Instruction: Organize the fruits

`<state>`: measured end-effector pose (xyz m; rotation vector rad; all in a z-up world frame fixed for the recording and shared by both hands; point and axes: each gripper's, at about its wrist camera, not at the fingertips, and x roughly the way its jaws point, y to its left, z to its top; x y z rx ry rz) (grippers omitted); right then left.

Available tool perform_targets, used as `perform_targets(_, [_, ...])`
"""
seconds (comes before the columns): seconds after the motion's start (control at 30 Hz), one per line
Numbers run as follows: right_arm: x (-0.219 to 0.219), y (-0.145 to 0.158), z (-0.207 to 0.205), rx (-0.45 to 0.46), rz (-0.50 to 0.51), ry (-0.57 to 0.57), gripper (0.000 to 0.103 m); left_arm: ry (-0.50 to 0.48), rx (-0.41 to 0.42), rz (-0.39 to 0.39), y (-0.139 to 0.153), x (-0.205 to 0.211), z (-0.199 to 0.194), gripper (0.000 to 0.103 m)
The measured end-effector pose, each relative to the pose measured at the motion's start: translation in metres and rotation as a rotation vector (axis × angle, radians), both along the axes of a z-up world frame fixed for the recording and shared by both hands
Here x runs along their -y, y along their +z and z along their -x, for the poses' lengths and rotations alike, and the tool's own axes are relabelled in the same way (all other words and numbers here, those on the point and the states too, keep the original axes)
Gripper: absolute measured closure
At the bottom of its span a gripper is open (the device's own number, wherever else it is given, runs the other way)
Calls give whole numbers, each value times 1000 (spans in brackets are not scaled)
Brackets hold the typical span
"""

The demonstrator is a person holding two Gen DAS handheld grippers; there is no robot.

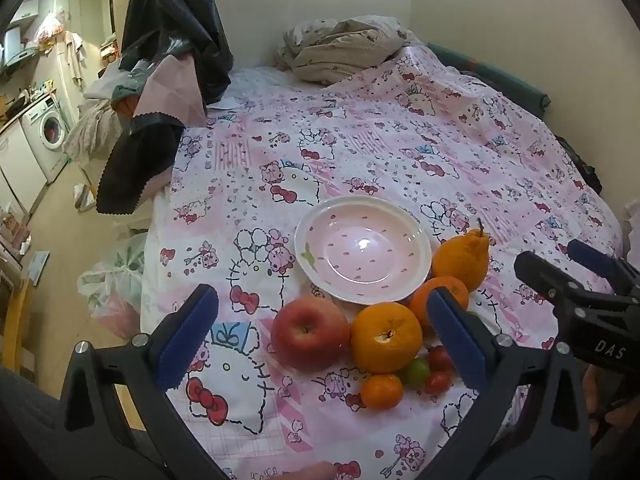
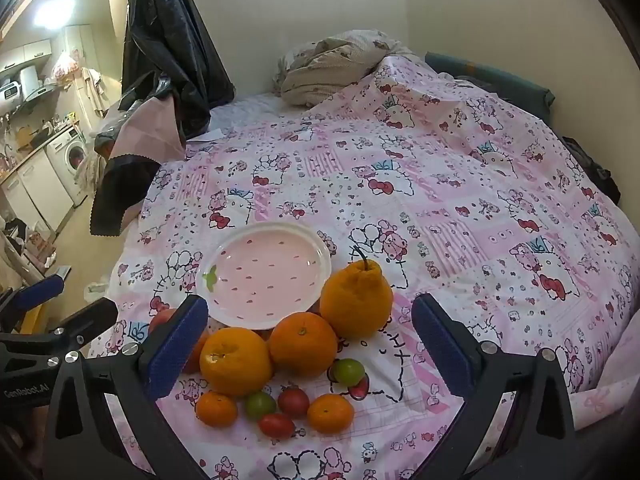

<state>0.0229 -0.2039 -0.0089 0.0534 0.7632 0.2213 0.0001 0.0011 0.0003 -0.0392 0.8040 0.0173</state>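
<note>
Both grippers hover over the bed, tilted down at the fruit pile, nothing held. Left gripper (image 1: 322, 330) jaws wide apart, empty; right gripper (image 2: 310, 346) same, wide apart and empty.

Fruit sits in a cluster on the near side of the pink bedsheet (image 1: 400, 152), just in front of the empty strawberry-print bowl (image 1: 362, 250). No fruit in the bowl yet, so I'd say the task hasn't really started.

Key relation: the apple (image 1: 310, 332) is at the left end of the pile, dead ahead betw the left gripper's fingers and clear on its left side. From the right wrist view it's mostly hidden behind the right gripper's left finger. So apple = left gripper's pick, IMO.

Knobbly orange w/ stem (image 2: 356, 300) is at the right/far end, touching or nearly touching the bowl rim, long axis upright, stem up. It lies betw the right gripper's fingers, slightly right of centre. Right gripper is nearer that one.

Two round oranges, (image 2: 236, 362) and (image 2: 303, 344), sit mid-pile, touching each other: tight for a finger betw them. Small stuff (mandarins, green + red tomatoes) nearest the grippers, e.g. mandarin (image 2: 331, 413).

Bowl is just beyond the pile, so either gripper has a short carry away from the person.
</note>
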Motion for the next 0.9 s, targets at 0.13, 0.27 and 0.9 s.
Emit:
perform_targets(0.13, [0,0,0,-1,3,-1,0,15,8,3,1,-2,-1,0])
perform_targets(0.27, [0,0,0,-1,3,0,0,19,7,10,0,-3,-4,0])
perform_targets(0.9, [-3,-3,-1,-8,10,4,0,0,32,0,6,0,3,0])
